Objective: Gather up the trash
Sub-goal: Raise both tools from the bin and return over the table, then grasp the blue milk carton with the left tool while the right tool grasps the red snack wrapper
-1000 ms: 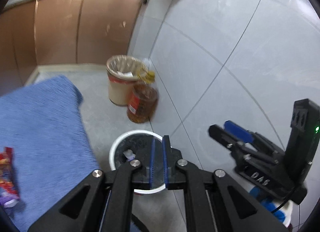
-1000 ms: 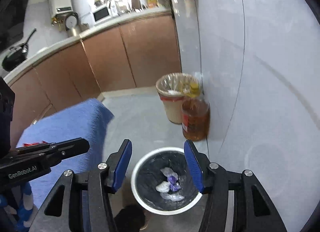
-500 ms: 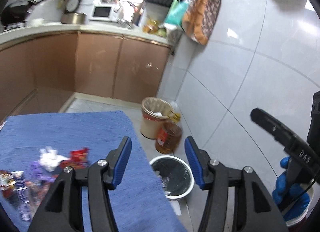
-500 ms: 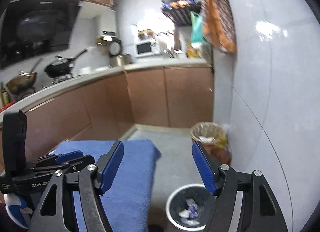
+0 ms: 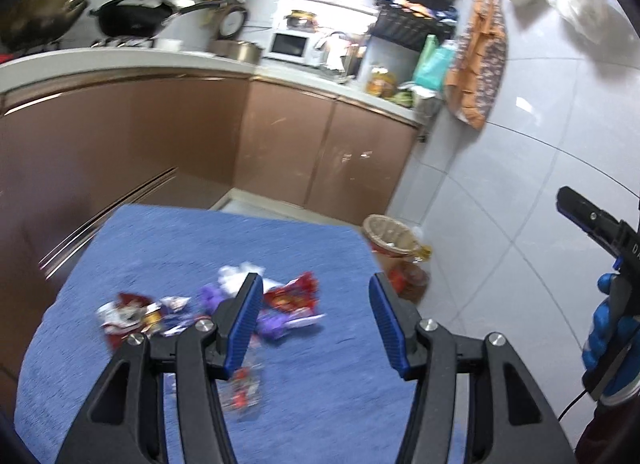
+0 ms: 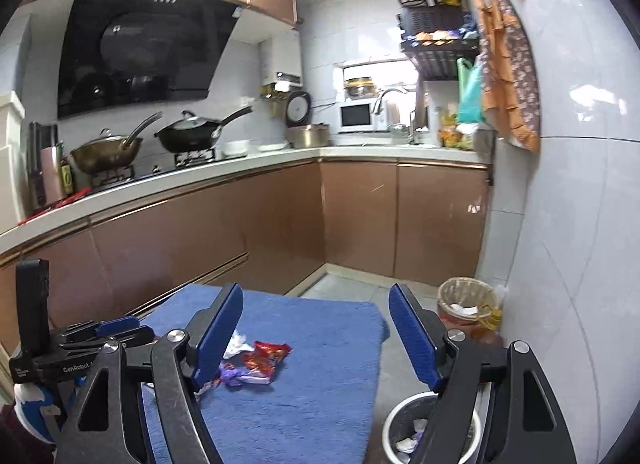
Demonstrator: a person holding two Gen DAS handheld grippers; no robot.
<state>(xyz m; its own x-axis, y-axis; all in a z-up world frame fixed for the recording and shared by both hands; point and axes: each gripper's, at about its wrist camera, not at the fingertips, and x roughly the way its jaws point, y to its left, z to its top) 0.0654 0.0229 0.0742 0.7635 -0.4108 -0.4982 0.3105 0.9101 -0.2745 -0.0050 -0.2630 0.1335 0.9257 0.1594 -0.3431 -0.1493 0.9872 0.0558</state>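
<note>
1. Left wrist view: the left hand-held gripper (image 5: pixel 316 324) is spread wide with nothing between its blue pads. It hangs over a blue towel (image 5: pixel 168 248) that covers the counter. The trash is a loose pile of wrappers just ahead of it and off to its left: a red snack wrapper (image 5: pixel 294 296) right past the left fingertip, a purple wrapper (image 5: pixel 212 294) beside that, a crumpled white tissue (image 5: pixel 236 274) a bit further out, and a red-and-white wrapper (image 5: pixel 128 314) further left. It's all a bit blurry, so the smaller bits are hard to call. A lined tan bin (image 5: pixel 386 234) sits on the floor ahead and to the right, past the towel's edge. The right hand-held gripper (image 5: pixel 584 215) pokes in at far right; can't tell from here how it's set.

2. Right wrist view: the right hand-held gripper (image 6: pixel 316 332) is also wide apart and empty. The same red snack wrapper (image 6: pixel 266 358) lies on the towel just ahead, near its left finger. A white-rimmed trash can (image 6: pixel 400 418) with some scraps in it sits on the floor low on its right side, partly hidden behind the right finger.
</note>
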